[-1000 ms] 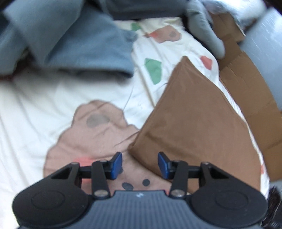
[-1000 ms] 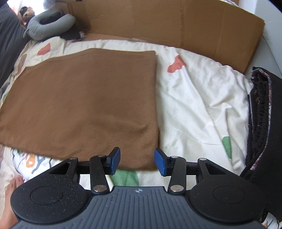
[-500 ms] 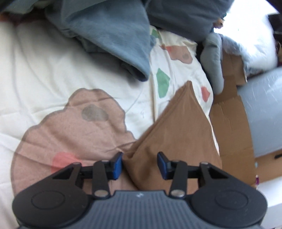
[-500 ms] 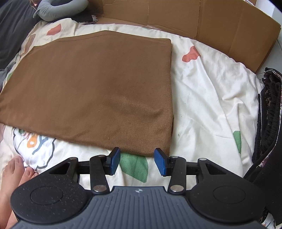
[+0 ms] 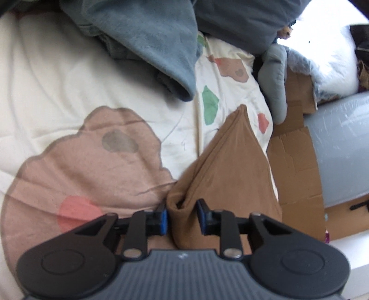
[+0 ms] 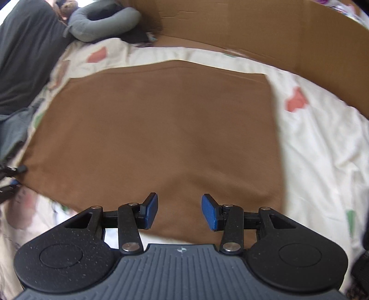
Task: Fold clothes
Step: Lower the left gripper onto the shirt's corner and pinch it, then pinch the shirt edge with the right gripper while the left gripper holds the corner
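Brown cloth [image 6: 159, 136] lies spread flat on the bed's white patterned quilt [image 6: 322, 143], cardboard [image 6: 265, 30] along its far edge; left tongs [image 5: 181, 217] narrowed onto a bunched corner of the cloth, blue pads [image 5: 163, 220] touching the fabric on both sides, corner puckered up between them; right tongs [image 6: 180, 212] wide apart, gripping nothing, hovering over the cloth's near edge, contact with fabric unclear; blue-grey garments [image 5: 147, 39] heaped on the quilt beyond the left tongs; grey neck pillow [image 6: 103, 20] at the far left corner.
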Demonstrator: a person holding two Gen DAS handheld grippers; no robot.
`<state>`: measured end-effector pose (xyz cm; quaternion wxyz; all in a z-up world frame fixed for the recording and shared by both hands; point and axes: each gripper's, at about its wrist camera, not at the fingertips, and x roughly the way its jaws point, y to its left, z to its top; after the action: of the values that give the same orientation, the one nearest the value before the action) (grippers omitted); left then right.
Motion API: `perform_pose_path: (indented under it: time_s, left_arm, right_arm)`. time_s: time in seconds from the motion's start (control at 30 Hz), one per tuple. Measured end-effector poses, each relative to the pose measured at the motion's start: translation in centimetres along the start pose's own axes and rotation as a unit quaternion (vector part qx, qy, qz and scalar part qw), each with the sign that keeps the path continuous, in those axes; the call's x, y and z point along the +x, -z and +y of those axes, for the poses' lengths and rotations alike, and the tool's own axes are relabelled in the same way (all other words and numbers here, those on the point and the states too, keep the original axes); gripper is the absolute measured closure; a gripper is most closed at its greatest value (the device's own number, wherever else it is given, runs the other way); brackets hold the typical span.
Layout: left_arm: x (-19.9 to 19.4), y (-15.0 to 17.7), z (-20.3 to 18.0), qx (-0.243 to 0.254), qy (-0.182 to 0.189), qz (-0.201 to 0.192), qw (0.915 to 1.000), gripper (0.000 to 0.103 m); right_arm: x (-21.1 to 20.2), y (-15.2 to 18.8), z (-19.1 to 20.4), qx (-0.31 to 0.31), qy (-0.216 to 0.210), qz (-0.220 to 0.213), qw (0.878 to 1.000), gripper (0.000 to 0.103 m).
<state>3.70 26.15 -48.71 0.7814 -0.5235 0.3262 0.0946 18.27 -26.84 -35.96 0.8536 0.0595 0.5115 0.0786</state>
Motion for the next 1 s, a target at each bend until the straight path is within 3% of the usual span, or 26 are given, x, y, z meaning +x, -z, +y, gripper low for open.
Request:
perform_pose_path:
  time_s: [0.03,0.1,0.2,0.4,0.63,0.7,1.0]
  left_arm:
    - [-0.1,0.0,0.1,-0.004,0.003,-0.001,1.0,0.077]
    - [-0.3,-0.1,0.3,-0.011,0.008,0.0,0.9999,0.092]
    - [-0.9,-0.2,0.3,-0.011,0.019,-0.003,0.9998,0.095]
    - [-1.6,-0.6,-1.0,0.006,0.028,-0.007,0.9996,0.096]
    - [-2.2,-0.9,-2.7,0.021,0.031,-0.018,0.9991,0.096]
    - [-2.3,-1.0,-2.9,0.018,0.032,-0.018,0.9992,0.096]
    - [-2.3,-1.2,-3.3,0.011,0.034,-0.017,0.9992,0.096]
  right_arm:
    - [0.4,-0.4,0.5,-0.002,-0.008,0.002,1.0,0.054]
    - [1.2,-1.1,1.6,-0.007,-0.023,0.006,1.0,0.054]
    - [2.3,-2.2,3.1,-0.015,-0.047,0.013,0.999,0.055]
    - [4.7,-3.2,5.8,-0.042,-0.082,0.034,0.995,0.071]
    - [7.1,-2.7,9.6,-0.093,-0.112,0.061,0.988,0.076]
    - [7.9,-2.0,10.5,-0.107,-0.115,0.073,0.985,0.082]
    - [7.8,-0.2,11.5,-0.138,-0.112,0.08,0.981,0.087]
